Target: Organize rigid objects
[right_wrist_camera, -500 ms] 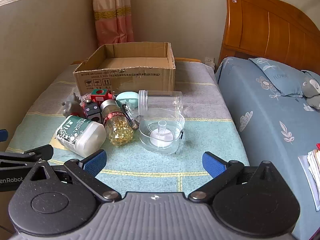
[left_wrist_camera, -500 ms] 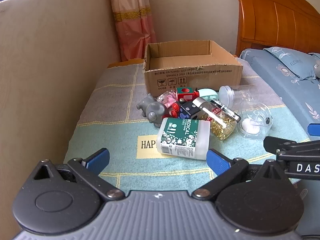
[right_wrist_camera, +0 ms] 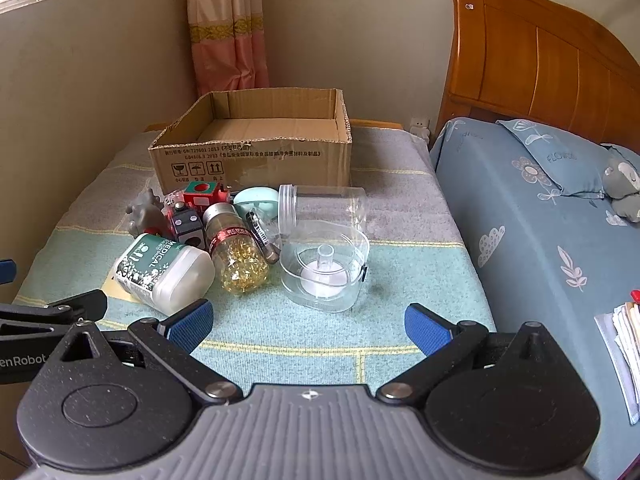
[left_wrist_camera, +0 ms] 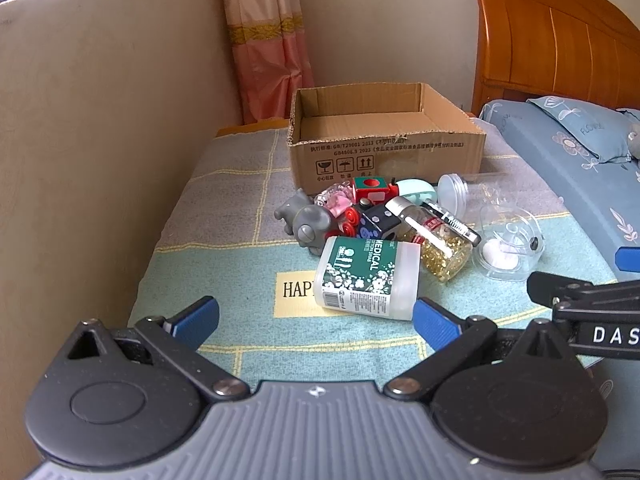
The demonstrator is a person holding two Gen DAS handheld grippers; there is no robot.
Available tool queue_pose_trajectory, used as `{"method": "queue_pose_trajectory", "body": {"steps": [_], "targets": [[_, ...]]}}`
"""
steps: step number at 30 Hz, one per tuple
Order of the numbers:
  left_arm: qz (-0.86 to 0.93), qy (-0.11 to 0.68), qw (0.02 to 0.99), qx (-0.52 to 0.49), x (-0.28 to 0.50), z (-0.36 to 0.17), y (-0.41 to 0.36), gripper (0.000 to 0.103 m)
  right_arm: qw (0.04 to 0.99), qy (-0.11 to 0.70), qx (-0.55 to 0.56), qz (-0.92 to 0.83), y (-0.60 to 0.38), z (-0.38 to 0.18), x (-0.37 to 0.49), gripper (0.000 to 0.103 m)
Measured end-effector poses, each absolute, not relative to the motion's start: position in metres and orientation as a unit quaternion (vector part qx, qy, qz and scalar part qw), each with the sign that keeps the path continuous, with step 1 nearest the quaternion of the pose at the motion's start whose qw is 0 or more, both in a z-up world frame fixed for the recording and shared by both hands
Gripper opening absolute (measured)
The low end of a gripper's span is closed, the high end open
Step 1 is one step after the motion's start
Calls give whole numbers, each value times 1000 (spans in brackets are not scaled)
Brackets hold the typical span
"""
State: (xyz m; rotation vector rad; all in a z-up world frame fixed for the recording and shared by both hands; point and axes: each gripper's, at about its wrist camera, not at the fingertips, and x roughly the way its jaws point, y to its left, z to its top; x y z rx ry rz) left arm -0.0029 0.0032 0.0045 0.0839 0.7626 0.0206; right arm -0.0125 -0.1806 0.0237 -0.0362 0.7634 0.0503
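Note:
A heap of small objects lies on a blanket-covered table in front of an empty cardboard box (left_wrist_camera: 384,148) (right_wrist_camera: 256,148). Nearest is a green-labelled cotton swab tub (left_wrist_camera: 368,276) (right_wrist_camera: 164,272) on its side. Behind it lie a bottle of golden capsules (left_wrist_camera: 436,244) (right_wrist_camera: 236,252), a grey elephant toy (left_wrist_camera: 304,220), a red block (left_wrist_camera: 370,188), a black die (right_wrist_camera: 186,226), a clear jar (right_wrist_camera: 324,208) and a clear round dish (right_wrist_camera: 324,272). My left gripper (left_wrist_camera: 316,320) hovers open just short of the tub. My right gripper (right_wrist_camera: 308,326) hovers open short of the clear dish. Neither holds anything.
A beige wall (left_wrist_camera: 100,140) runs close along the table's left side. A bed with blue bedding (right_wrist_camera: 540,216) and a wooden headboard (right_wrist_camera: 540,60) borders the right. Papers (right_wrist_camera: 624,344) lie at the far right. A pink curtain (right_wrist_camera: 228,28) hangs behind the box.

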Motion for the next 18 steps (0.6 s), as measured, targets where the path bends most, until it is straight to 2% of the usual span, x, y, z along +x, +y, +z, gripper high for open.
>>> {"method": "queue_pose_trajectory", "body": {"steps": [18], "targets": [[13, 371, 928, 37, -2, 6, 5, 102, 928, 371, -19, 24, -180, 25, -13, 103]]}}
